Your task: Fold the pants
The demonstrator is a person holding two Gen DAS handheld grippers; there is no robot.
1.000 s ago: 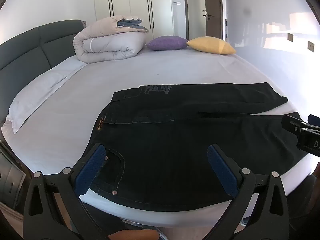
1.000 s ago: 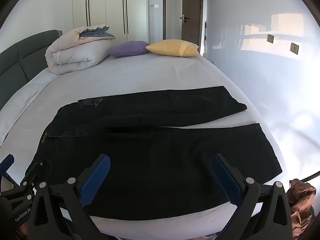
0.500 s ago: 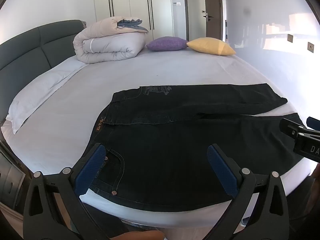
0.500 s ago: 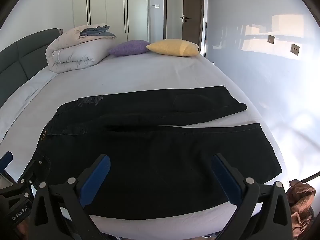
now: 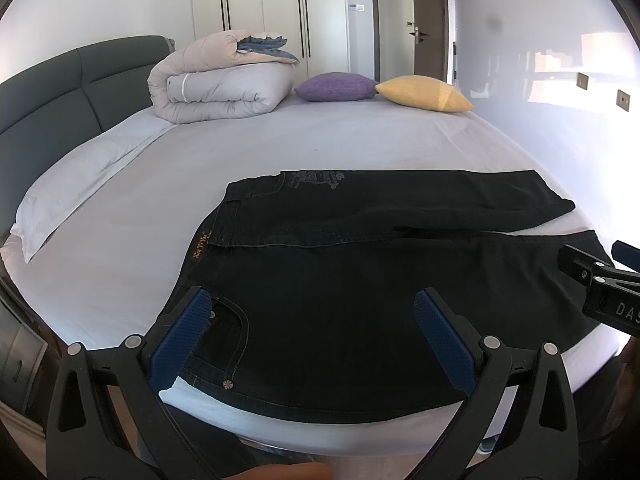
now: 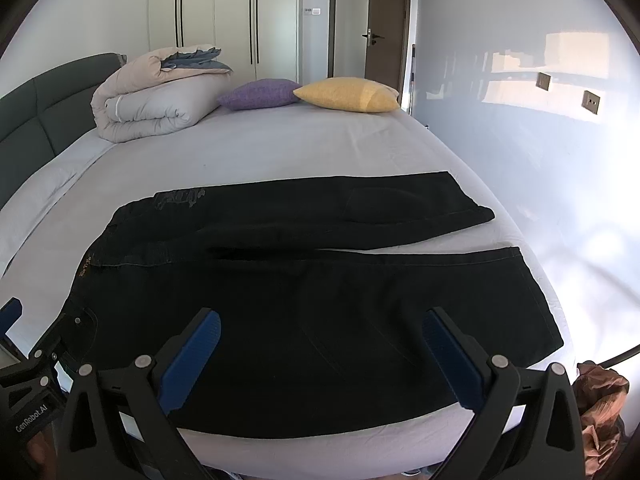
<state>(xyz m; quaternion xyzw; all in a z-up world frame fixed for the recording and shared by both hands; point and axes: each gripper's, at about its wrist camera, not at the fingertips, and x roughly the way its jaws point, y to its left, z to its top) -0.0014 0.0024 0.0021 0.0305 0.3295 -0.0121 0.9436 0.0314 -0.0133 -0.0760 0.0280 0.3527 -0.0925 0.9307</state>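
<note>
Your left gripper [image 5: 312, 332] fills the bottom of the left view, its blue-padded jaws spread wide with nothing between them. It hangs above the near waist corner of the pants [image 5: 380, 288], close to a front pocket. Your right gripper [image 6: 320, 352] sits low in the right view, also released and empty, over the near leg.

The pants are dark denim, spread flat across the lower half of both frames on the bed [image 5: 320, 140], waist toward the left edge, legs running right. The two legs part slightly, showing a thin wedge of pale sheet. The near edge lies close to the mattress edge, probably so you can reach it from where you stand. No fold looks made yet; both tools seem poised to take the near side and carry it over the far leg.

In the upper left of each frame sits a rolled duvet [image 5: 224, 84], with a purple cushion [image 5: 336, 86] and a yellow cushion [image 5: 424, 94] beside it at top centre. All are well apart from the pants, so nothing blocks the fold. A brown crumpled thing [image 6: 600, 408] shows at the lower right of the right view, off the bed; what it is cannot be told.
</note>
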